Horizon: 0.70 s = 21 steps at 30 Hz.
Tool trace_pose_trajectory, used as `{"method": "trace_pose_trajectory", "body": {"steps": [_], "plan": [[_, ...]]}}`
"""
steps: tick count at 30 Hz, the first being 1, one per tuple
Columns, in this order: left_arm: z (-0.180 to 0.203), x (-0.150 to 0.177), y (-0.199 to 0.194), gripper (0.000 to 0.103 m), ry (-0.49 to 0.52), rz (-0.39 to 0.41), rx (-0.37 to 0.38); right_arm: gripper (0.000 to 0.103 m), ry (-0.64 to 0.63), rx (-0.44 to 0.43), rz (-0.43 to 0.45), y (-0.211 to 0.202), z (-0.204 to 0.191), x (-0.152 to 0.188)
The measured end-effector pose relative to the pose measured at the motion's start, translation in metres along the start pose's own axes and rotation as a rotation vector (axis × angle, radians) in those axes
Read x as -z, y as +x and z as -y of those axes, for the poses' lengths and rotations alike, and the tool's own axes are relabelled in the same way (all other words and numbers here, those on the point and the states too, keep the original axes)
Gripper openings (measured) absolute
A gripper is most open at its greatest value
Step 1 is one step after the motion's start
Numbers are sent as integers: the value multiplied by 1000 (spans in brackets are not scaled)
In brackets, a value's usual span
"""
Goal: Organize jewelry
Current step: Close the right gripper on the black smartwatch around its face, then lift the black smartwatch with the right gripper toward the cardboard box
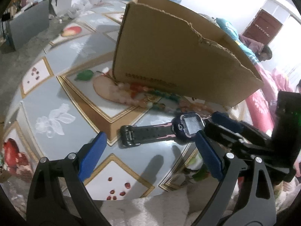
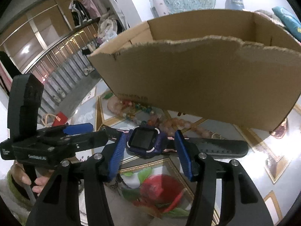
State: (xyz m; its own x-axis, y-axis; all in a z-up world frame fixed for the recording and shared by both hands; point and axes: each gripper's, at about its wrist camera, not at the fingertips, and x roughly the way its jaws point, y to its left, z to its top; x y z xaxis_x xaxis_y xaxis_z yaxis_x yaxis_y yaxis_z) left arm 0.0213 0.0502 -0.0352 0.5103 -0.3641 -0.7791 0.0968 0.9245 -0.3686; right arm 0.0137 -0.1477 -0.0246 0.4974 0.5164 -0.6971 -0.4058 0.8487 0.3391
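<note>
A purple smartwatch (image 2: 144, 141) with a black strap lies flat on the table. My right gripper (image 2: 150, 132) is open with its blue pads on either side of the watch face, and a small gap shows at the right pad. In the left wrist view the same watch (image 1: 169, 130) lies just ahead of my left gripper (image 1: 150, 134), which is wide open and holds nothing. Several bead bracelets (image 1: 143, 94) (image 2: 150, 116) lie at the foot of a torn cardboard box (image 1: 178, 56) (image 2: 207, 84). The box's floor is hidden from both views.
The table (image 1: 56, 103) has a glossy grey cloth with fruit pictures. A hand (image 2: 37, 184) holds the left gripper's handle at the lower left. A person in pink (image 1: 272, 86) sits beyond the table's right side. Shelves and hanging clothes (image 2: 84, 9) stand behind.
</note>
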Motion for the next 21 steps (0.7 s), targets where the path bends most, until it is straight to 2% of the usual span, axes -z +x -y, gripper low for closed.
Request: {"method": "trace_pose_trajectory", "body": {"steps": [2, 12, 16, 18, 19, 21], "plan": [[-2, 0, 3, 79, -13, -4, 8, 51, -4, 5, -9, 3, -1, 1], [-18, -10, 6, 71, -83, -3, 124, 50, -17, 16, -30, 6, -1, 2], [-33, -10, 10, 66, -209, -24, 276, 50, -25, 21, -32, 7, -2, 3], [-34, -9, 12, 64, -245, -33, 327, 50, -28, 22, -33, 7, -2, 4], [-34, -8, 13, 61, -250, -34, 335, 50, -29, 23, -34, 7, -2, 4], [-29, -7, 13, 56, -229, -28, 297, 50, -28, 22, -36, 7, -2, 3]]}}
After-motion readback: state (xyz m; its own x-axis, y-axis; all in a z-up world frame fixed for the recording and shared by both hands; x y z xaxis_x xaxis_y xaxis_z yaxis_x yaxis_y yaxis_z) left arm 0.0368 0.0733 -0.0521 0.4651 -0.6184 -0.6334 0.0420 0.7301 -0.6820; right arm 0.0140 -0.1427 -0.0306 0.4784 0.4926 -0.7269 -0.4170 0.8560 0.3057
